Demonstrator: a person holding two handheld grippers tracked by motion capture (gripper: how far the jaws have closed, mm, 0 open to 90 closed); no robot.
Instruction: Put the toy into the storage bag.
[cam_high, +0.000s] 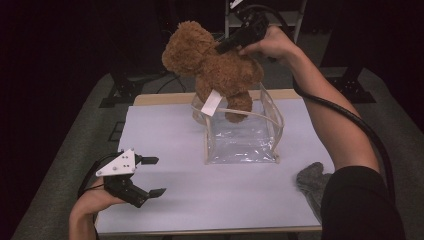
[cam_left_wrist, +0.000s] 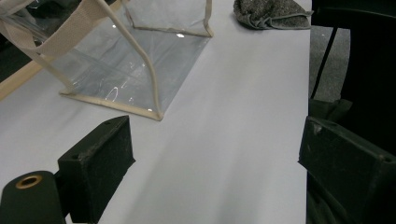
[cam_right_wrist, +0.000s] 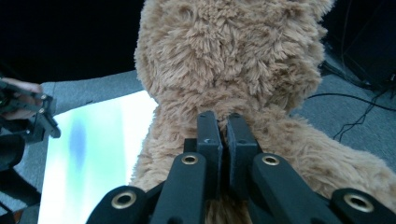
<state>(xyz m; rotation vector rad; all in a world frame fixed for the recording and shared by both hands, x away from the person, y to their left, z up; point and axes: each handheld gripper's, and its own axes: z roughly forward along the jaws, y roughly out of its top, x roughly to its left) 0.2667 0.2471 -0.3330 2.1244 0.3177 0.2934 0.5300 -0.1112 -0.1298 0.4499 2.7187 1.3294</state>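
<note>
A brown teddy bear (cam_high: 212, 65) with a white tag hangs tilted over a clear plastic bag (cam_high: 244, 131) with beige trim, one foot just inside its open top. My right gripper (cam_high: 223, 47) is shut on the bear's back, near the neck; in the right gripper view the jaws pinch the fur (cam_right_wrist: 223, 126) of the bear (cam_right_wrist: 233, 65). My left gripper (cam_high: 152, 176) rests low over the white table cover at the front left, jaws open and empty. In the left gripper view its fingertips (cam_left_wrist: 100, 163) frame bare table, with the bag (cam_left_wrist: 116, 60) ahead.
A grey cloth (cam_high: 311, 181) lies at the table's right front edge, also seen as a cloth (cam_left_wrist: 271, 13) in the left gripper view. The white cover (cam_high: 200, 200) spans the table; dark floor and stands surround it. A thick cable trails along the right forearm.
</note>
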